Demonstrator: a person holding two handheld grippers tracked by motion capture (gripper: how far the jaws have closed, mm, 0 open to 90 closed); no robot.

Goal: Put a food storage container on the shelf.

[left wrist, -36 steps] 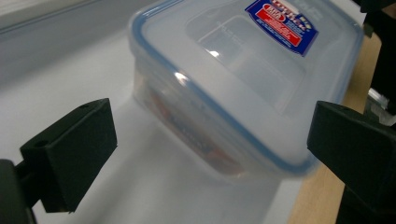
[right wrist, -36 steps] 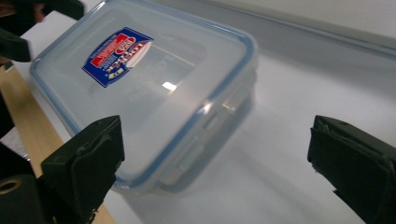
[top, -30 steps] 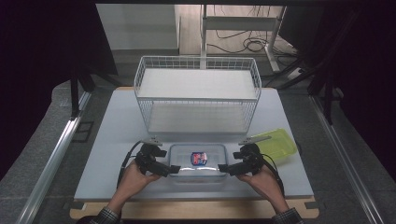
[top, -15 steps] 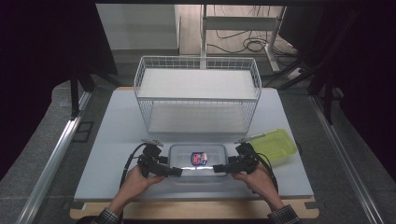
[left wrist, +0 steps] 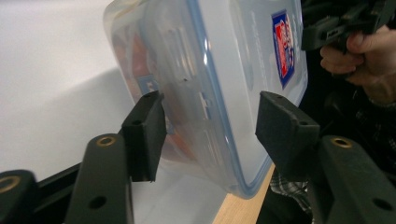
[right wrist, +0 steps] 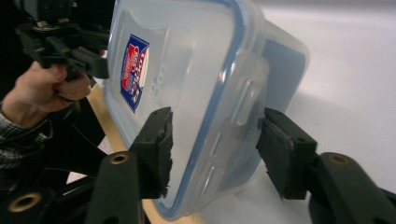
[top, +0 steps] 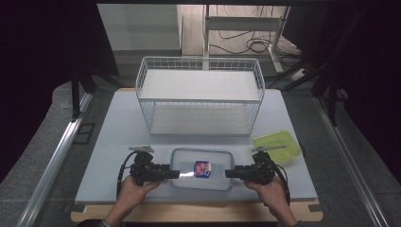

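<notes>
The step in hand looks like a two-sided grab of the clear lidded food container (top: 201,169), which lies flat at the near middle of the table (top: 113,142), a red-and-blue label on its blue-rimmed lid.

Nearest to the person, the left gripper (top: 174,174) comes at the container's left end and the right gripper (top: 230,173) at its right end, both held level and pointing inward at each other. Both pairs of jaws have just been closing with the container's end between them. In the left gripper view the container (left wrist: 210,88) sits between the two pads with a gap at each side, so that grip is not yet made. In the right gripper view the container (right wrist: 201,93) is likewise bracketed: one pad looks to be at the lid's face and the other just off the side clip, and I cannot tell whether they press.

Right of the container, just beyond the right gripper, lies a yellow-green lid (top: 277,146). Behind the container stands a white wire shelf rack (top: 201,97).

The next move calls for both grips to tighten evenly on the ends before any lift, keeping the container level.
</notes>
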